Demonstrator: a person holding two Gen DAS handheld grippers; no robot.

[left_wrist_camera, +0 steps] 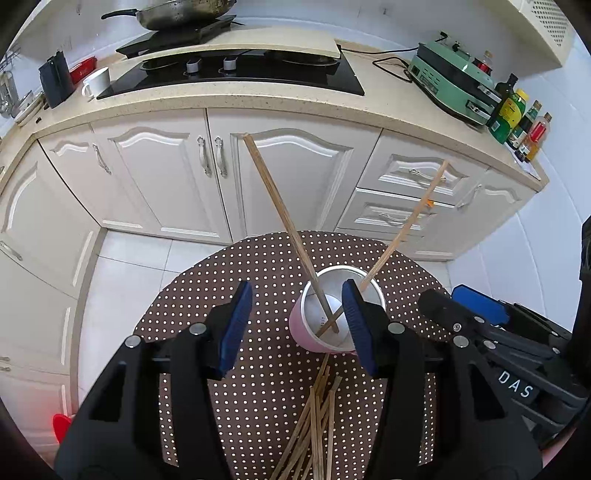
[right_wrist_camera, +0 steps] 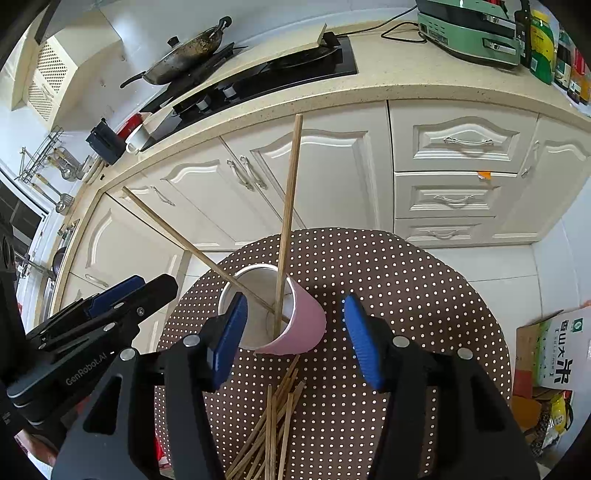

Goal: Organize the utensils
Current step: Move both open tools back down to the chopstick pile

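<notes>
A pink cup (left_wrist_camera: 314, 338) with a white inside stands on the round polka-dot table (left_wrist_camera: 258, 266). Two wooden chopsticks (left_wrist_camera: 284, 225) lean out of it, crossing at the bottom. Several more chopsticks (left_wrist_camera: 317, 421) lie in a loose pile on the table in front of the cup. My left gripper (left_wrist_camera: 295, 328) is open and empty above the table, its right finger beside the cup. In the right wrist view the cup (right_wrist_camera: 295, 325), its two chopsticks (right_wrist_camera: 290, 214) and the pile (right_wrist_camera: 273, 424) show again. My right gripper (right_wrist_camera: 295, 336) is open and empty, just in front of the cup.
White kitchen cabinets (left_wrist_camera: 177, 173) and a counter with a black stove (left_wrist_camera: 236, 74), a pan (left_wrist_camera: 177, 14) and a green appliance (left_wrist_camera: 454, 77) stand behind the table. Bottles (left_wrist_camera: 513, 114) stand at the counter's right end. A cardboard box (right_wrist_camera: 546, 354) is on the floor at right.
</notes>
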